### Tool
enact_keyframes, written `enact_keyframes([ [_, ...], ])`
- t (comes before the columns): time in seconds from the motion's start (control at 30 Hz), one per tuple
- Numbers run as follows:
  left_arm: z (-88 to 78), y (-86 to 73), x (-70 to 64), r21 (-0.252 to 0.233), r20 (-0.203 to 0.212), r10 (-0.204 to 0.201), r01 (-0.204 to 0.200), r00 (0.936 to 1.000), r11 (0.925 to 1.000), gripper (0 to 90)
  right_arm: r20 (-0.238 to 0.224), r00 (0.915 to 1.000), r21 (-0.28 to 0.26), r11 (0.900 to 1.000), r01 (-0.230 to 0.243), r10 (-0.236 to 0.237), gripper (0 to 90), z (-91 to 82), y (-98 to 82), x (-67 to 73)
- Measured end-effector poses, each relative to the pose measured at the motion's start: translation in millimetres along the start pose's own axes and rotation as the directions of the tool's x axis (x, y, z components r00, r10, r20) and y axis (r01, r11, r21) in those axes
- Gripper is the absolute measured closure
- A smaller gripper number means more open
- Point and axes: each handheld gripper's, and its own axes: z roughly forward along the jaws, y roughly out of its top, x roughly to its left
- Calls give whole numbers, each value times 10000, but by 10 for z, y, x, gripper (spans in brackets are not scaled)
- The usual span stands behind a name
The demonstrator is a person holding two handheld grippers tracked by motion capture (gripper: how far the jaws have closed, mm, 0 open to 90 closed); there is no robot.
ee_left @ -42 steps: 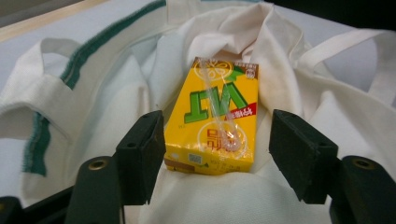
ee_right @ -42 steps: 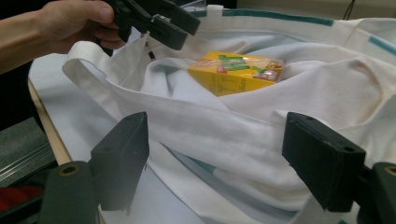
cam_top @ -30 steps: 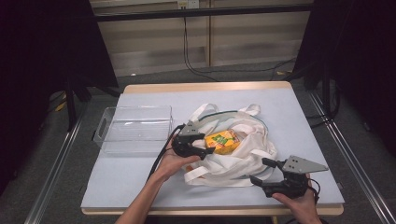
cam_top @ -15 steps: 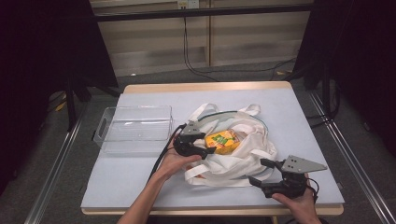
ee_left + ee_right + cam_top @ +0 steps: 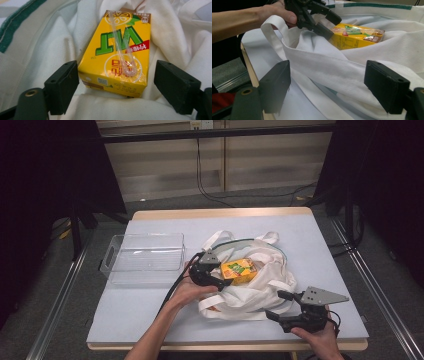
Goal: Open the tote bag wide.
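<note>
A yellow juice carton with a straw on its face lies on its side in the mouth of a white cloth bag at mid table. My left gripper sits at the carton's left end. Its jaws have just been opening, and in the left gripper view the carton lies between the left gripper's pads with a gap on the right side. My right gripper stands open at the bag's front right edge. In the right gripper view its pads flank a fold of the bag without pressing it.
An empty clear plastic bin stands left of the bag. The bag's handles trail toward the back. The table's front edge lies just below both hands. A black cable runs along the left forearm.
The left gripper's jaws have spread wider around the carton, which stays where it was in the bag. The right gripper has held still.
</note>
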Motion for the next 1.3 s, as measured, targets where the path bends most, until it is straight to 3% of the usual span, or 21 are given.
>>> enact_keyframes([
  [0.2, 23, 38, 46, 311, 248, 244, -252, 9994, 9992, 151, -97, 10000, 39, 10000, 7, -6, 212, 6, -6, -10],
  [0.37, 43, 43, 100, 358, 519, 22, -40, 9987, 9994, 130, -169, 9999, 33, 10000, 0, 0, 211, 3, -3, 1],
  [0.4, 43, 41, 99, 418, 557, 129, -152, 9984, 9990, 130, -186, 9998, 39, 10000, 9, -9, 211, 3, -5, 2],
  [0.6, 96, 44, 81, 656, 414, 264, -291, 9988, 9974, 132, -251, 9997, 84, 10000, -2, 4, 209, 18, -4, -5],
  [0.67, 102, 34, 72, 584, 393, 242, -264, 9989, 9979, 143, -266, 9996, 55, 10000, -59, 61, 210, 13, -4, 6],
  [0.73, 89, 46, 58, 709, 329, 403, -426, 9986, 9966, 228, -292, 9996, -16, 10000, -35, 35, 211, 12, 0, 17],
  [0.97, 67, 63, 50, 814, 217, -6, -12, 9998, 9967, 251, -206, 9997, -78, 9999, -111, 110, 208, -6, -7, -25],
  [1.07, 42, 80, 49, 720, 275, -117, 96, 9996, 9974, 255, -190, 9996, -155, 9997, -198, 195, 205, -14, -4, -38],
  [1.2, 9, 115, 51, 645, 436, -636, 607, 9970, 9961, 261, -164, 9997, -194, 9996, -205, 202, 195, -17, -12, -39],
  [1.3, -28, 141, 29, 665, 452, -726, 695, 9963, 9954, 263, -137, 9998, -160, 9997, -175, 173, 190, -19, -17, -41],
])
